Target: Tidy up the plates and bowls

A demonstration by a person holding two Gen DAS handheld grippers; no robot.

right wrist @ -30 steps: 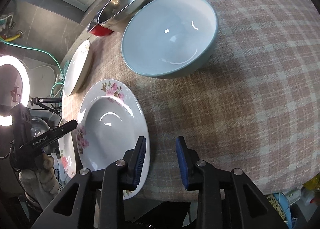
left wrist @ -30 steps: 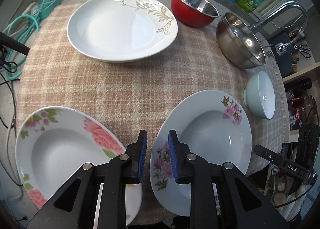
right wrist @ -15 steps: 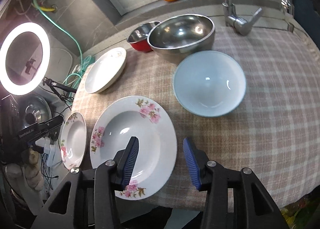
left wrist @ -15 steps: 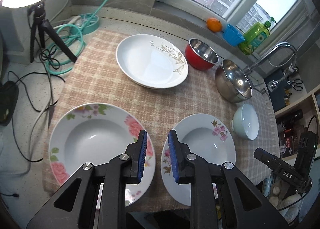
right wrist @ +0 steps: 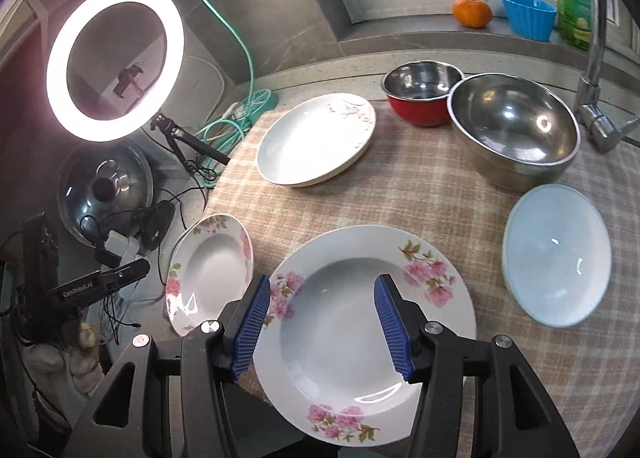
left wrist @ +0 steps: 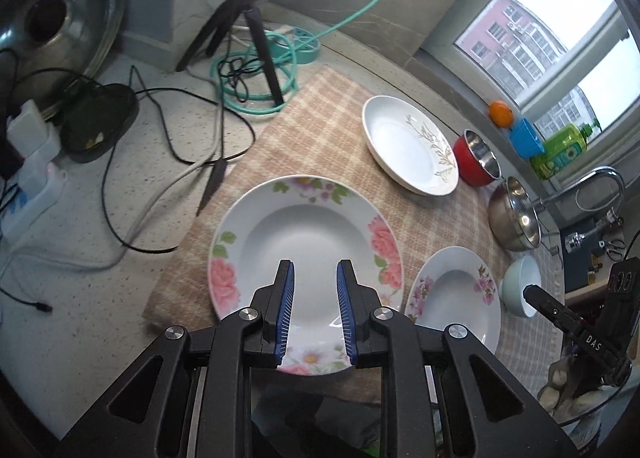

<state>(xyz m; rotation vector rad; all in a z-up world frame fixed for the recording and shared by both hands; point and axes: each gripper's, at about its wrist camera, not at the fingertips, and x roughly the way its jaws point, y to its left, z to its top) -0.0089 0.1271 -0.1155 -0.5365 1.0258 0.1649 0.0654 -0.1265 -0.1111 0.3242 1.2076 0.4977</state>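
Both grippers' fingers gape empty (right (right wrist: pixel 320 328) wider than left (left wrist: pixel 314 312)) above overhanging plate rims

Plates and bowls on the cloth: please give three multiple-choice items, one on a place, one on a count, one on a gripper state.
1. The red bowl stands next to:
A. steel bowl
B. rose plate
C. ring light

2. Plates on the cloth:
A. two
B. three
C. five

3. The right gripper is:
A. shut on a plate
B. open
C. shut on the blue bowl

Answers:
1 A, their rims nearly meet.
2 B, rose plate, blossom plate, gold-leaf plate.
3 B, wide gap between its pads, above the blossom plate.
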